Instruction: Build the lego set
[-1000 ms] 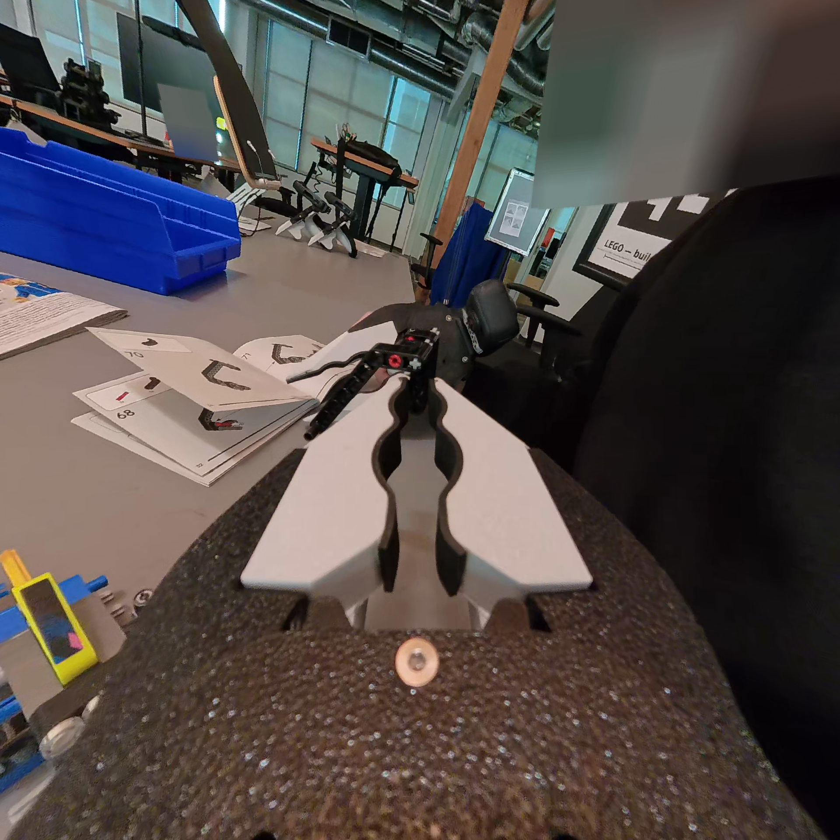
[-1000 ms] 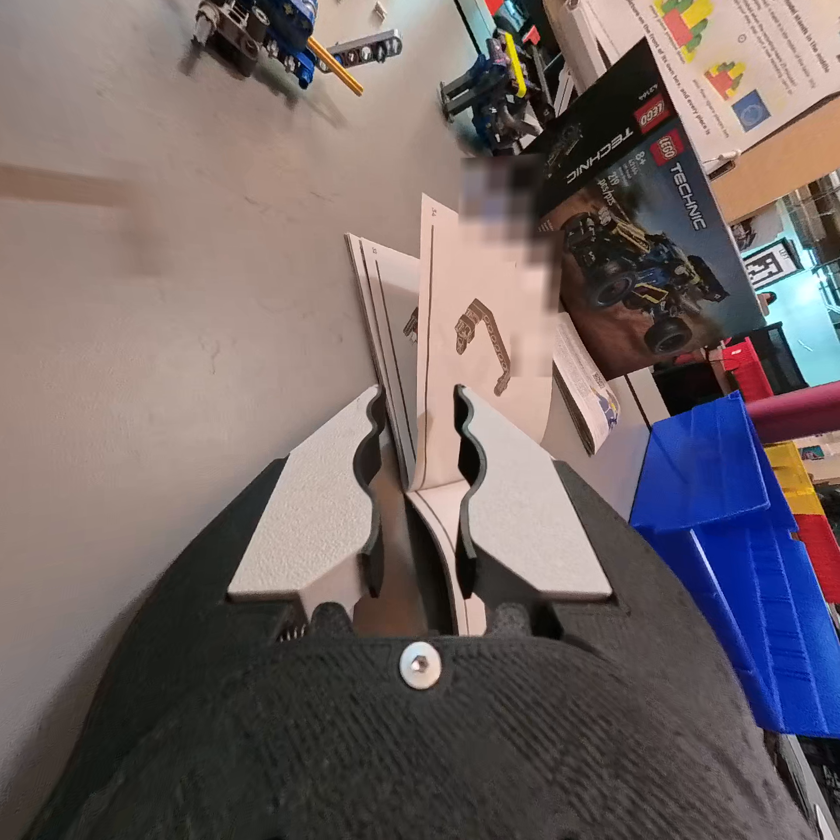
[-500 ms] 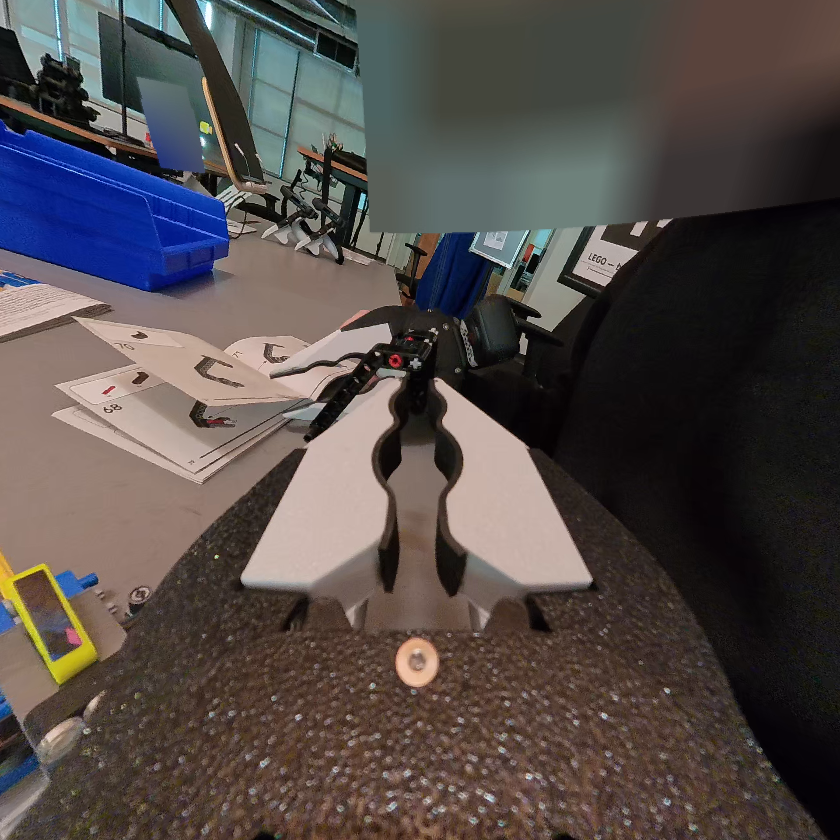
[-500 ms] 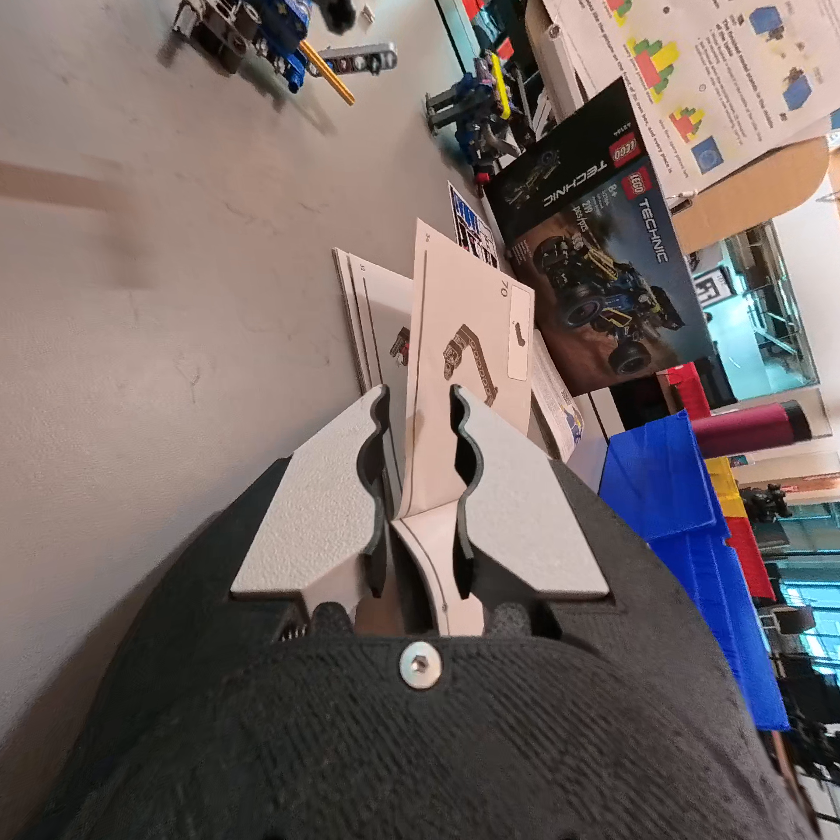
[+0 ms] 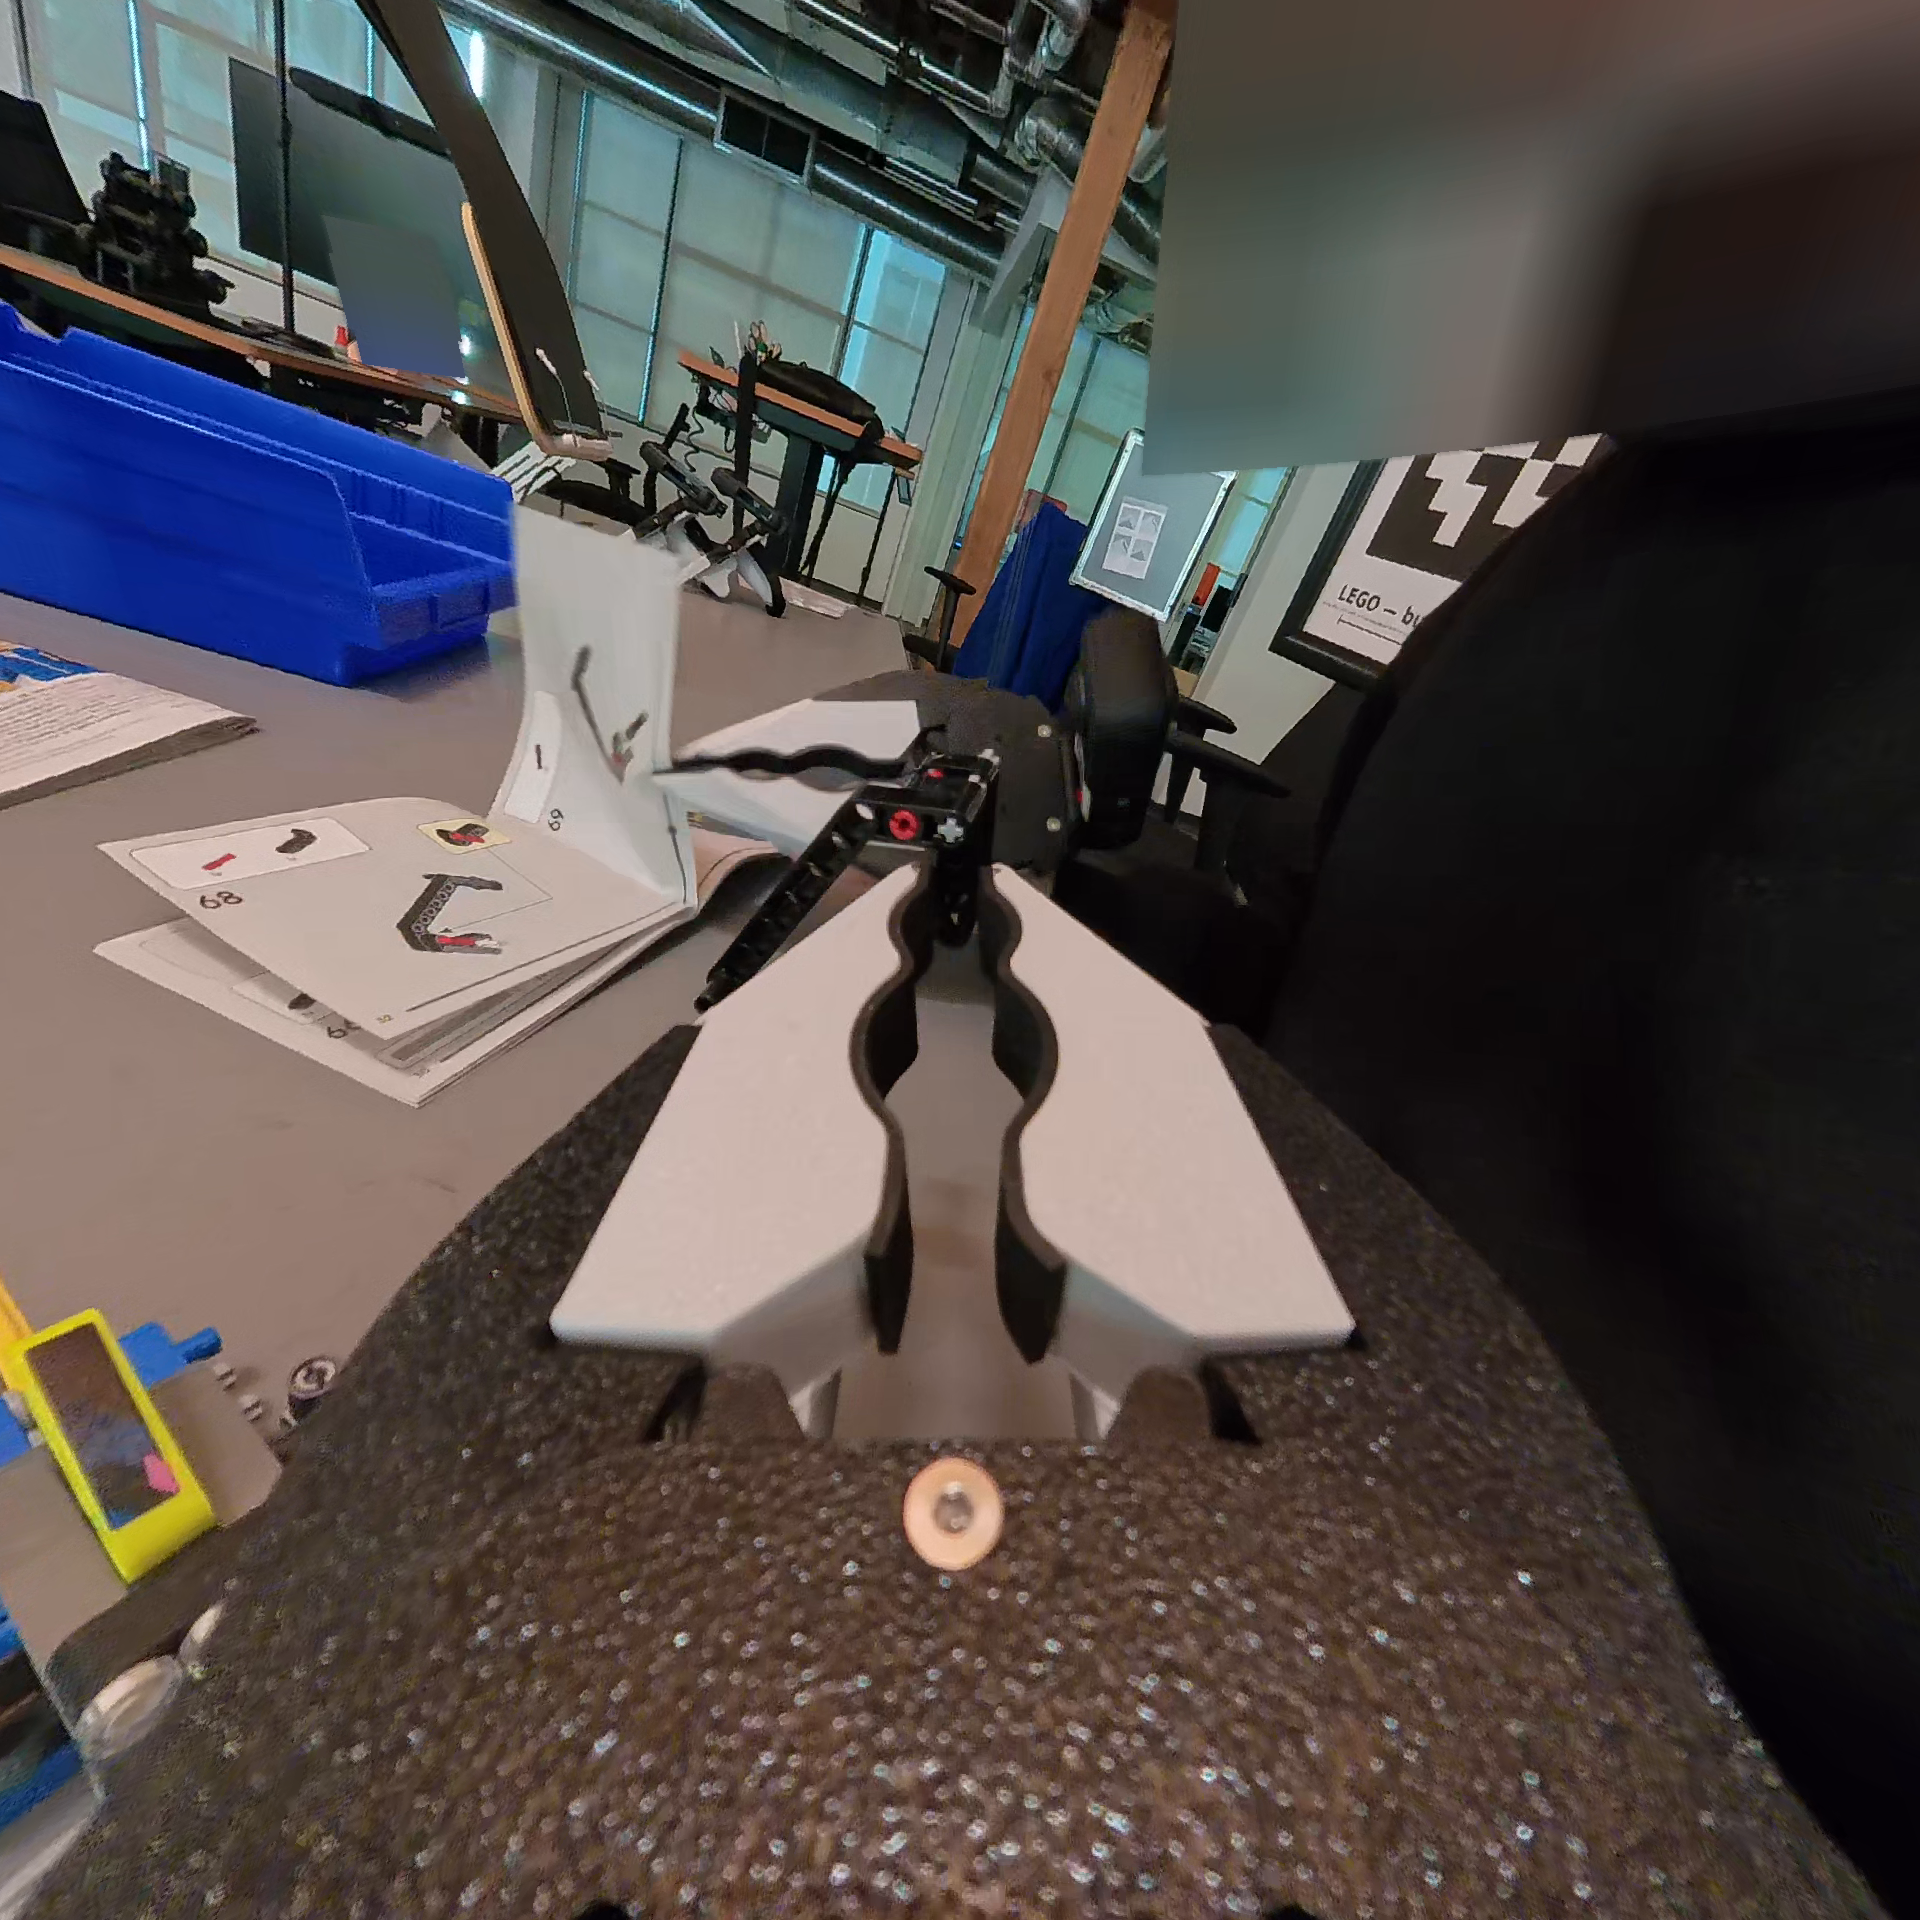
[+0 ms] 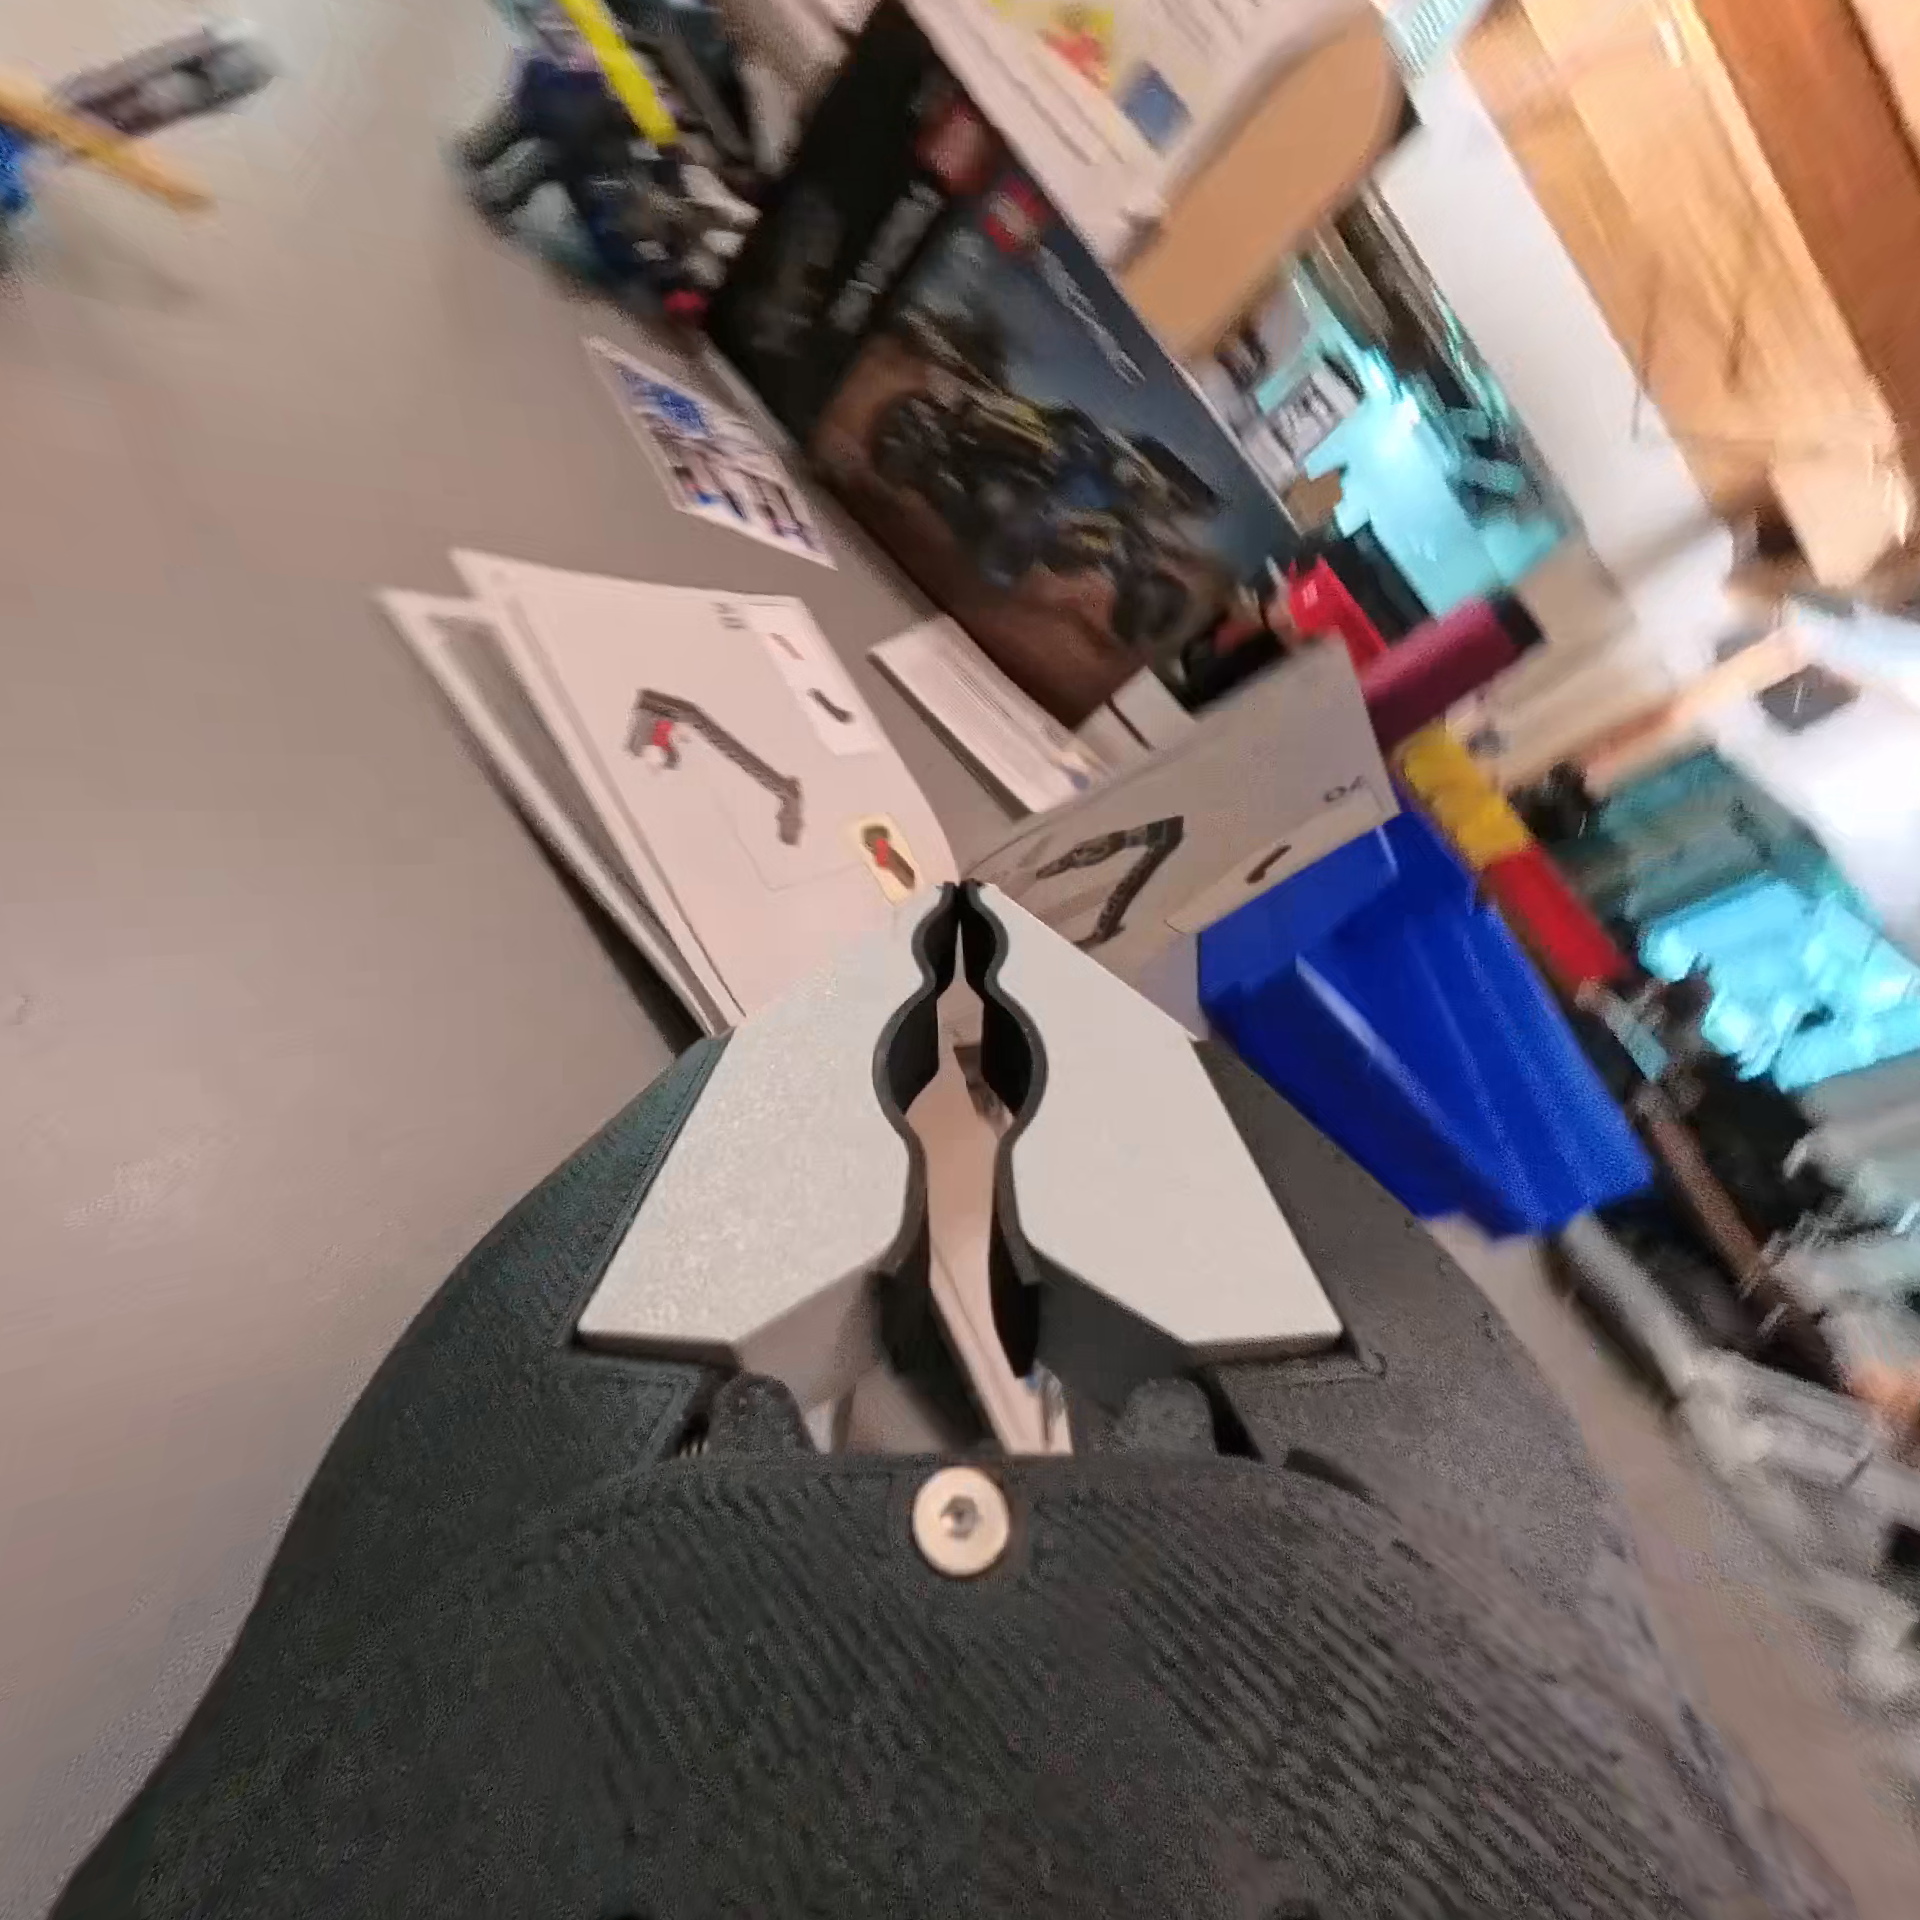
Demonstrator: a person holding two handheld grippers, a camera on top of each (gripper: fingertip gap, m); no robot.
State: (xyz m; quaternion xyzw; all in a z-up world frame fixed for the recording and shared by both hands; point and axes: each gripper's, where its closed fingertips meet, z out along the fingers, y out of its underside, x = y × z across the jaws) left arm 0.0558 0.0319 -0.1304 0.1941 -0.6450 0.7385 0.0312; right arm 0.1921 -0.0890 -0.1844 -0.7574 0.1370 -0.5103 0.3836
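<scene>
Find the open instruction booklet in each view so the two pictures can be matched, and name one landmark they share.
Left wrist view: the open instruction booklet lies on the grey table at left of centre, one page standing up beside the right tool.
Right wrist view: the booklet lies at centre, just beyond the shut tool tips.
Shared landmark: the blue bin.

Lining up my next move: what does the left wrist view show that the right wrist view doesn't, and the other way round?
Left wrist view only: the black beam assembly clamped in the left hand-held gripper, and a yellow-framed piece.
Right wrist view only: the set box and a sticker sheet.
Both: the open instruction booklet, its raised page, the blue bin, the grey table, and the right hand-held gripper, fingertips together.
</scene>
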